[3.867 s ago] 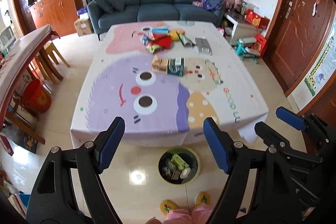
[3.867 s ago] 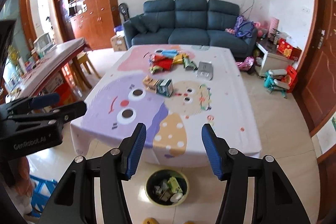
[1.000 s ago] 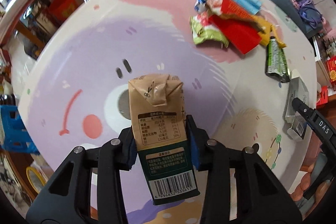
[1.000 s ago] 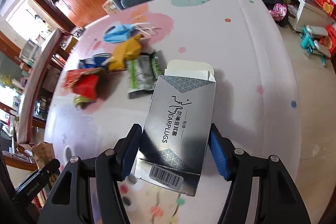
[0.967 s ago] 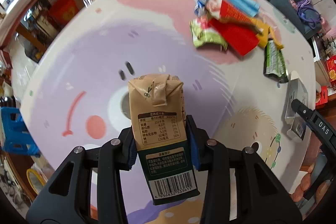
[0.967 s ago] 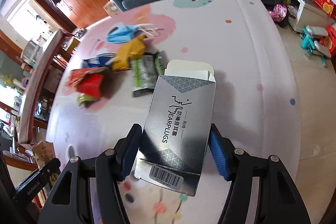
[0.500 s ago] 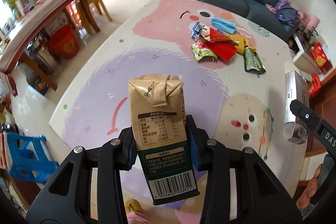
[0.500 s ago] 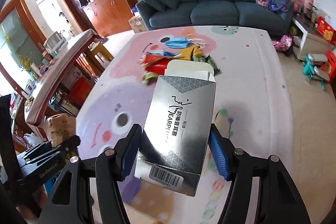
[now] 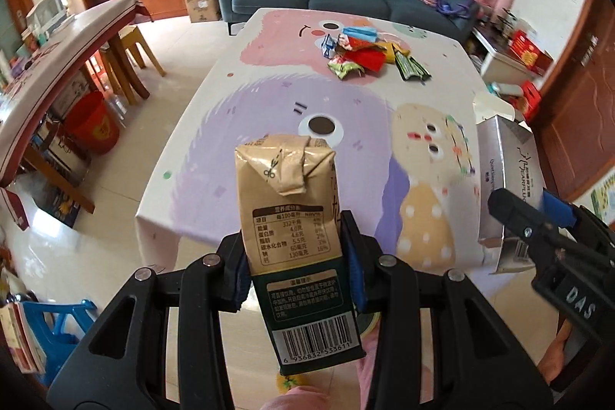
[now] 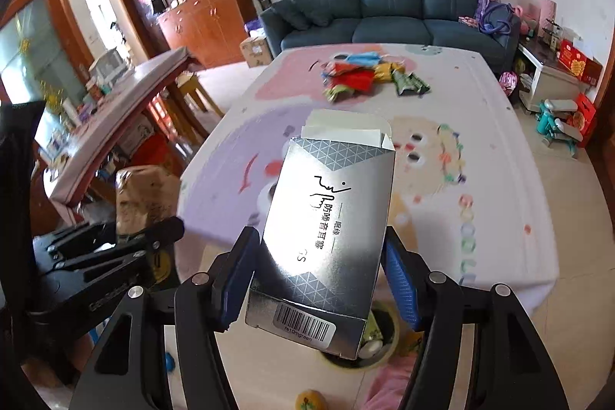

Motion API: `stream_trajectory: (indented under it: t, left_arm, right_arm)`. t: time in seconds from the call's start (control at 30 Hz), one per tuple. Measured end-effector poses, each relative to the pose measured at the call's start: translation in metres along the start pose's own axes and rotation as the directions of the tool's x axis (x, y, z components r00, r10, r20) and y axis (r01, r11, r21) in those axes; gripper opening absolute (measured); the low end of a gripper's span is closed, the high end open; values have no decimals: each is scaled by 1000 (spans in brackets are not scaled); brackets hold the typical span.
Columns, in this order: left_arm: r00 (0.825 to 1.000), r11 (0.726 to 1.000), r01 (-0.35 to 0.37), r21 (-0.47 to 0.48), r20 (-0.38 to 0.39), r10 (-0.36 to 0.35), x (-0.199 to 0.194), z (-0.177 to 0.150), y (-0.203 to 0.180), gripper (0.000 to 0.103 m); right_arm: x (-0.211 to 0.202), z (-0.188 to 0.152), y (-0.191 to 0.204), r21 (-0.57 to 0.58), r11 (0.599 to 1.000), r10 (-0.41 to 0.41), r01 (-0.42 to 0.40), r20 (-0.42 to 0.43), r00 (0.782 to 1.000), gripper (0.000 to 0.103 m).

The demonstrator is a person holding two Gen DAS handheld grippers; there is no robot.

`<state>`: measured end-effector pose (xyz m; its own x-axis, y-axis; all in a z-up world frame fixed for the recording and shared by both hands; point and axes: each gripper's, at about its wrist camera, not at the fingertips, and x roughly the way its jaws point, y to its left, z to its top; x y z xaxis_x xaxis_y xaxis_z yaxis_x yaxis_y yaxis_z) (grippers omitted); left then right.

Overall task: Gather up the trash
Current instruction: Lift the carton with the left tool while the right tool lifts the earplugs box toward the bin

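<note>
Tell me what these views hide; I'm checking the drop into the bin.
- Trash bin: right wrist view, mostly behind the earplug box; unseen in the left wrist view.
- Wrapper pile: too small to count.
- Milk carton: its front faces away.

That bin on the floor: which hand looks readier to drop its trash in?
Probably the right. In its own view the earplug box it grips hangs just above the bin, partly covering it. The left gripper clamps the drink carton, but only a sliver of bin shows behind it.
</note>
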<state>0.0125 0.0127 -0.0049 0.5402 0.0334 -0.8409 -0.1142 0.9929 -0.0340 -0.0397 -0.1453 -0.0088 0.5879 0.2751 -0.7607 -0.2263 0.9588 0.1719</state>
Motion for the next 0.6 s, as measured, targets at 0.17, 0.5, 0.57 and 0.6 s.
stream_trajectory:
  t: [0.17, 0.5, 0.57, 0.6]
  left_arm:
    - [1000, 999, 25, 41, -17, -24, -20, -42, 20, 36]
    - [989, 985, 58, 161, -145, -34, 3, -110, 11, 36]
    - [982, 981, 64, 181, -186, -29, 21, -118, 0, 36]
    - [978, 980, 70, 188, -206, -30, 28, -124, -4, 36]
  right_arm:
    - [-1, -44, 24, -2, 1000, 1, -1, -80, 997, 63]
    - [51, -128, -1, 89, 995, -11, 39, -289, 957, 64]
    - [65, -144, -13, 99, 993, -24, 59, -322, 946, 64]
    - [71, -148, -18, 98, 993, -29, 66, -336, 942, 64]
